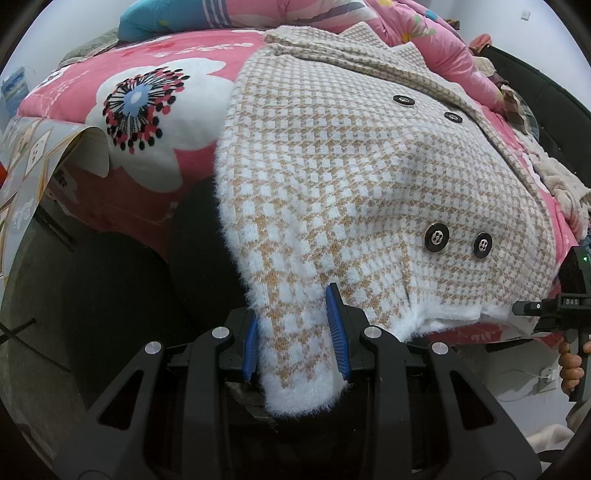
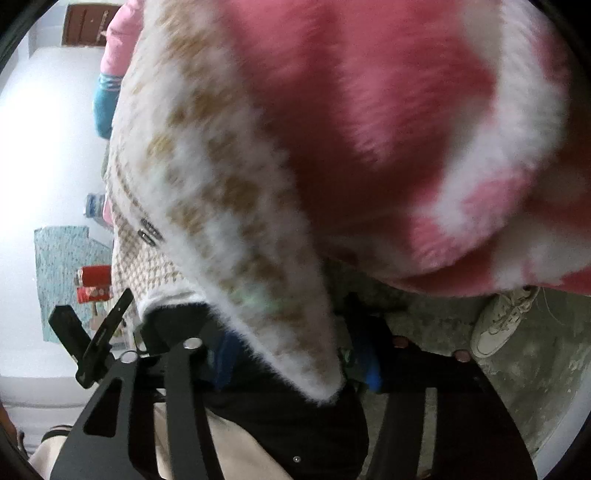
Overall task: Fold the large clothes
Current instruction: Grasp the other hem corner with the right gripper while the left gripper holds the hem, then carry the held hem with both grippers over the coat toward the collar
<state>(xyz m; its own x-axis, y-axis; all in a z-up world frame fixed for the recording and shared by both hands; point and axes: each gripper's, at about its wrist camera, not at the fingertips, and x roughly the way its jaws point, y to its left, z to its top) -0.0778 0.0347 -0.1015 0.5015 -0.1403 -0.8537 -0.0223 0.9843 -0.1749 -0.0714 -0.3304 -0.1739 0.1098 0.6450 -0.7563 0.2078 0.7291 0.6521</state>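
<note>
A fuzzy white-and-tan houndstooth coat (image 1: 351,166) with black buttons (image 1: 436,238) lies spread on a pink flowered blanket (image 1: 147,122), its hem hanging over the near edge. My left gripper (image 1: 295,339) is shut on the hem's left corner, with fabric filling the gap between the blue pads (image 1: 337,328). In the blurred right wrist view, the coat's fluffy edge (image 2: 229,206) runs down between the blue pads (image 2: 369,365) of my right gripper (image 2: 295,360), which is shut on it. A hand (image 1: 570,369) holds that gripper's handle at the far right of the left wrist view.
A pink quilt (image 1: 332,18) is bunched at the back of the bed. A patterned sheet (image 1: 33,158) hangs at the left edge. Below the bed are grey floor (image 2: 535,369), a white shoe (image 2: 502,321) and red boxes (image 2: 94,284).
</note>
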